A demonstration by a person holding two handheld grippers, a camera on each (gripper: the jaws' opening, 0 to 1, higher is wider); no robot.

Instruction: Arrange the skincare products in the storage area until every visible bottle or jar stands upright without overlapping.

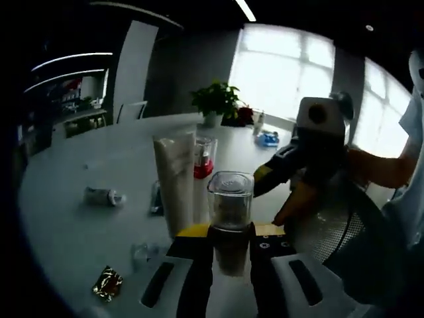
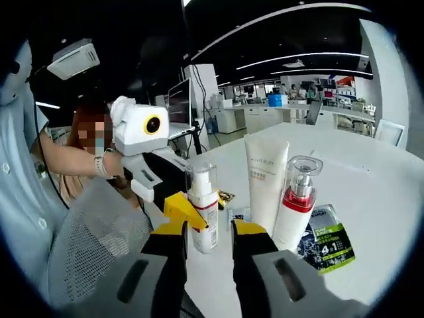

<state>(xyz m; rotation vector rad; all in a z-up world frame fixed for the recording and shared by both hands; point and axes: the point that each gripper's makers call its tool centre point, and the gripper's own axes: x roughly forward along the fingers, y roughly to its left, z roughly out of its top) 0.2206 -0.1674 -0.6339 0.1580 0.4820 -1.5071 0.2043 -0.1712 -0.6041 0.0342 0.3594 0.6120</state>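
On the white round surface (image 1: 79,172) a small cluster of skincare products is standing upright. In the left gripper view, the left tool (image 1: 230,258) is pinching a small pump bottle with a clear cap (image 1: 230,211) between its jaws, right at the near edge of the surface. Just beside it, a tall white squeeze tube (image 1: 175,182) is standing on its cap, and behind that a clear-capped bottle with a red collar (image 1: 205,158) is standing too. Farther left, a small white tube (image 1: 103,196) is lying on its side, and a crumpled gold wrapper (image 1: 107,283) is resting near the edge. In the right gripper view, the right tool (image 2: 207,248) is holding its yellow-tipped jaws spread on either side of the pump bottle's base. A dark sachet with green print (image 2: 326,242) is lying flat beside the red-collared bottle.
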